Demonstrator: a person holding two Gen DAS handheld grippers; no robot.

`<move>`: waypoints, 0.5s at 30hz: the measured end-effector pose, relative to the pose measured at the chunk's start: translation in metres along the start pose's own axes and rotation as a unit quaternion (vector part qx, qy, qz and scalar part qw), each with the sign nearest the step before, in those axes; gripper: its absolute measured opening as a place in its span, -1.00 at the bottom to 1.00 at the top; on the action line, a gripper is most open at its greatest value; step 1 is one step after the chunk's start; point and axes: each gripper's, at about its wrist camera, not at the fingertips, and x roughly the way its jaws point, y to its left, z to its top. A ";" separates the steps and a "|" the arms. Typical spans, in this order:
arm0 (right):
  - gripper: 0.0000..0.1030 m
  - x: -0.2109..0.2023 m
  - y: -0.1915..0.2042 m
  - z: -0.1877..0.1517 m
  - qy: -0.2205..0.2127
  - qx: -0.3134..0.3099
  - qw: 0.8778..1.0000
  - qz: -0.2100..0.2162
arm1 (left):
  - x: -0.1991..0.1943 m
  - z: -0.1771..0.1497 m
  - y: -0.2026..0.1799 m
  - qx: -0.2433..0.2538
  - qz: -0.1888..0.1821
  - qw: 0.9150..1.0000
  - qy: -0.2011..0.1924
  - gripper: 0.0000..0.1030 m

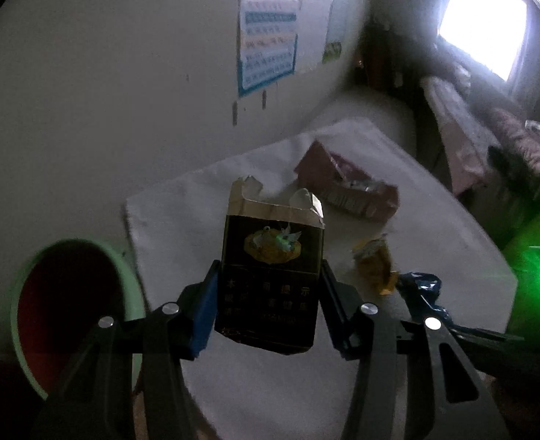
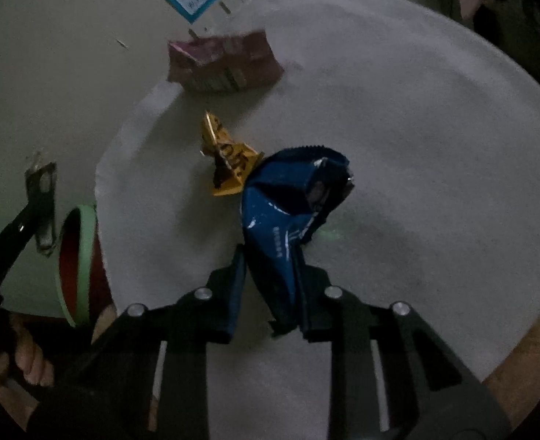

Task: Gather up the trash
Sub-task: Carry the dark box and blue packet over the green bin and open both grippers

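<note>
We pinch a dark, torn-open cigarette pack [image 1: 270, 278] in our left gripper [image 1: 268, 304] | right gripper [image 2: 270, 286] clamps a crumpled blue wrapper [image 2: 288, 212] | yellow wrapper [image 2: 229, 161] lies beside it

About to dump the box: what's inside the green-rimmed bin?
The green-rimmed bin shows only a dark red interior near its mouth; no trash is visible there. Its bottom is hidden in shadow, and the left tool covers part of the rim.

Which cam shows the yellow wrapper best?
Right wrist: the yellow wrapper lies unobstructed near frame centre, print visible, beside the blue bag. The left wrist shows it smaller, dimmer and blurred, right of the cigarette pack.
</note>
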 end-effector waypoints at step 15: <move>-0.53 -0.119 0.059 0.011 -0.141 -0.044 0.988 0.042 | -0.093 0.011 0.003 0.005 0.002 0.994 -0.105 -0.06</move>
